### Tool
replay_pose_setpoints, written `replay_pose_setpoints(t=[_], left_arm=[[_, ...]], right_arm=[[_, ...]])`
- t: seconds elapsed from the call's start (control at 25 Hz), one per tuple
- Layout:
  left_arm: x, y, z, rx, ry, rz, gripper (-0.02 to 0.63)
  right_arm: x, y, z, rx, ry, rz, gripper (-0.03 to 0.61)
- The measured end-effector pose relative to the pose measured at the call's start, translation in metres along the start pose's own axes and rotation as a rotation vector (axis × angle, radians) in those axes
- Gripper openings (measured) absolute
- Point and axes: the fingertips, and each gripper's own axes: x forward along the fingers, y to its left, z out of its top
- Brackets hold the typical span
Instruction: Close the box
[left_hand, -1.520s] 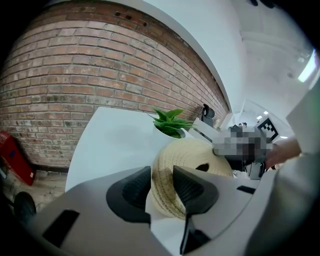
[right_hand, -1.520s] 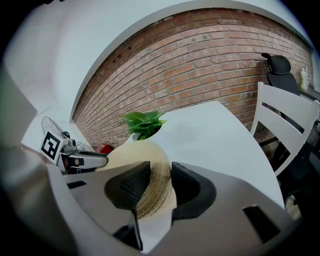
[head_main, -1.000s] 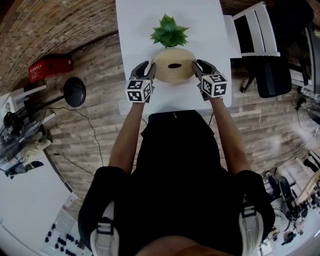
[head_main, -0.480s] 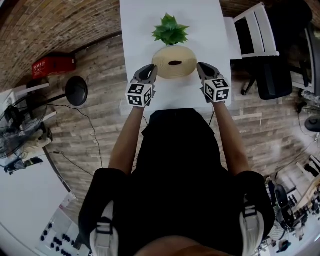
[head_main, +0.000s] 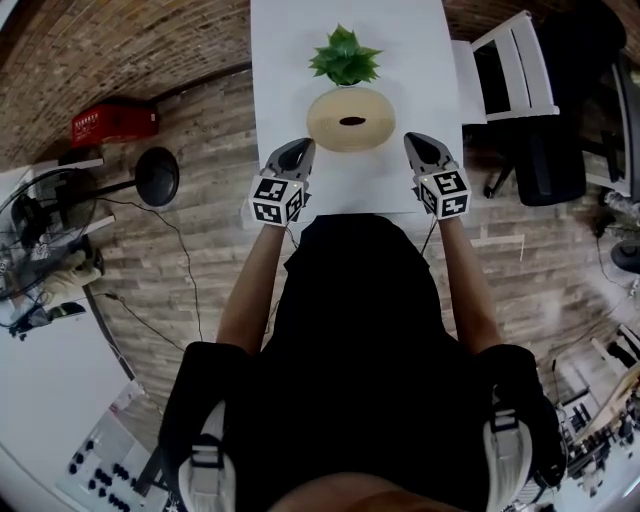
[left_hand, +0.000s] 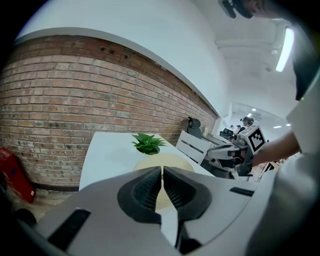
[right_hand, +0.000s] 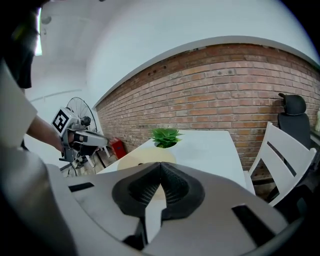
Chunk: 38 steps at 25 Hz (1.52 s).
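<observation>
Now left gripper (head_main: 301, 146) and right gripper (head_main: 415, 140) flank the round box (head_main: 350, 118), apart, jaws closed, empty.

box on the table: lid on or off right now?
On, it appears: in the head view the round box shows an unbroken tan top with one small dark slot, and no open inside is visible.

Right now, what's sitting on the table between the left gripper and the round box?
Nothing: only a bare strip of white table separates the left gripper from the round box, as the head view shows.
</observation>
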Motion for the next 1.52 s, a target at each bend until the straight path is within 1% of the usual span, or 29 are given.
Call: replay_pose_setpoints(t=[0.16,0.28,0.36,0.52,0.76,1.0,1.36,1.52], left_arm=[[-0.012,-0.01,-0.001,0.037,0.004,0.011,0.029],[-0.017,-0.023,-0.002,0.089,0.011,0.012,0.028],[-0.021,-0.032,-0.003,0.117,0.014,0.004,0.028],[-0.028,-0.045,-0.008,0.162,0.026,-0.012,0.028],[-0.035,-0.053,-0.013,0.15,0.02,-0.01,0.028],[-0.041,-0.06,-0.014,0.154,0.006,-0.004,0.028],[-0.05,-0.063,-0.021,0.11,-0.007,0.015,0.026],[-0.054,-0.06,-0.024,0.104,-0.004,0.026,0.026]], right_arm=[[-0.015,0.002,-0.005,-0.027,-0.006,-0.001,-0.002],[-0.024,0.006,-0.011,-0.052,0.006,-0.001,-0.002],[-0.03,0.013,-0.013,-0.051,0.011,0.013,-0.002],[-0.039,0.025,-0.011,-0.054,-0.017,0.044,-0.002],[-0.043,0.034,-0.012,-0.102,-0.019,0.068,-0.002],[-0.046,0.042,-0.01,-0.116,-0.036,0.089,-0.002],[-0.049,0.05,-0.019,-0.127,-0.032,0.114,-0.002],[-0.047,0.055,-0.019,-0.127,-0.017,0.119,-0.002]])
